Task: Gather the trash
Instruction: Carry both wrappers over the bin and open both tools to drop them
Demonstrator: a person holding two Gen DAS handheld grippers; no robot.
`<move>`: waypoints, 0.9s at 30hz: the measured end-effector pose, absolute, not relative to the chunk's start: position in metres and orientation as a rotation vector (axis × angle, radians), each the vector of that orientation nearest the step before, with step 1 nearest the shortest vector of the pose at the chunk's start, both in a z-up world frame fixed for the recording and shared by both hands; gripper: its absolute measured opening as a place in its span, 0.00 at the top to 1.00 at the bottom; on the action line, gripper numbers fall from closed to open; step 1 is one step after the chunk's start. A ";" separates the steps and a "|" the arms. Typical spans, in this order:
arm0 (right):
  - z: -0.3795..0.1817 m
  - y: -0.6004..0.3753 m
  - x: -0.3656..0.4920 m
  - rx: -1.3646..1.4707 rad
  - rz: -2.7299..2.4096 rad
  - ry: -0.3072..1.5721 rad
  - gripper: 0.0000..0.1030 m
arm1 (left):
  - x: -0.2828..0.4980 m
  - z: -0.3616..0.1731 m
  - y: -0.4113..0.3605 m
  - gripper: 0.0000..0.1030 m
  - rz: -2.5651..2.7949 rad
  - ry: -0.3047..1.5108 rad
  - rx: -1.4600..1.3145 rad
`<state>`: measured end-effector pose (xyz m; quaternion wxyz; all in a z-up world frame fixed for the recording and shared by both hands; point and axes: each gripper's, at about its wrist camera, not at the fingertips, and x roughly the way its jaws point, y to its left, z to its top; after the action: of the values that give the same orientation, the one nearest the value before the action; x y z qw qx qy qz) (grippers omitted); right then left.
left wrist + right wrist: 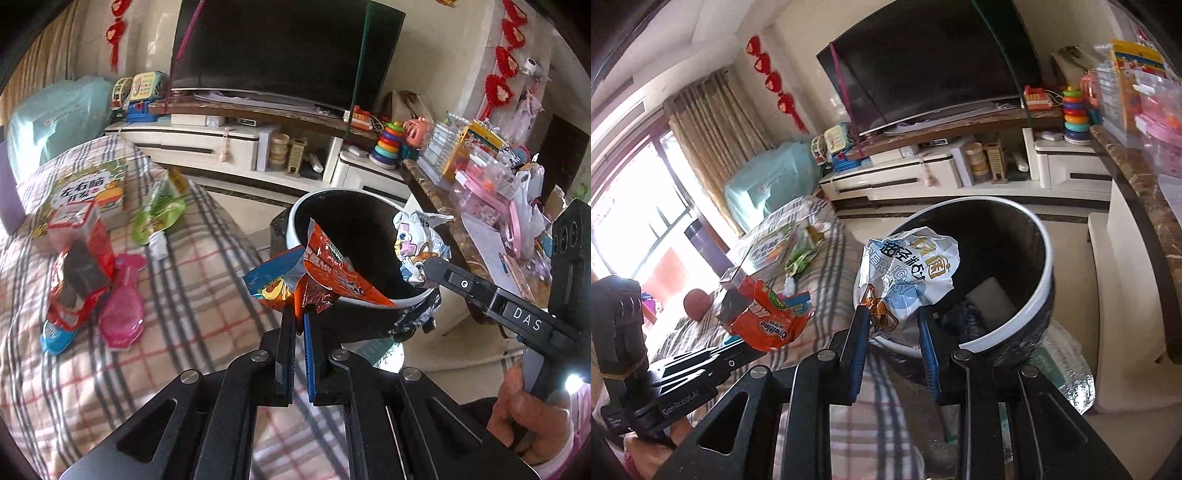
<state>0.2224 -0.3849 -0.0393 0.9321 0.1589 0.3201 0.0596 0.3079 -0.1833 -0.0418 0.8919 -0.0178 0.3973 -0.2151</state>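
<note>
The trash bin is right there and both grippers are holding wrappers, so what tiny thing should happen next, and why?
Probably let go. The left hand-held gripper pinches an orange wrapper over the trash bin rim, and the right hand-held gripper holds a crumpled white-and-blue wrapper over its opening, so both would likely fall in.

Both wrist cameras peer steeply down their fingers, close over the bin (354,221), sharing bed (820,229) and television (288,48).
</note>
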 end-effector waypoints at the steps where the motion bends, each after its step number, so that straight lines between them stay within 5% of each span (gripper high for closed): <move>1: -0.039 -0.388 0.223 0.326 0.117 0.654 0.74 | 0.310 -0.042 -0.187 0.97 -0.447 0.825 -0.035; 27: -0.042 -0.430 0.258 0.313 0.047 0.707 0.74 | 0.370 -0.053 -0.258 0.97 -0.481 0.848 0.038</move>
<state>0.2580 -0.4297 -0.0419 0.9259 0.1525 0.3449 0.0231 0.3695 -0.2575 -0.0534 0.8834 0.0184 0.4072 -0.2310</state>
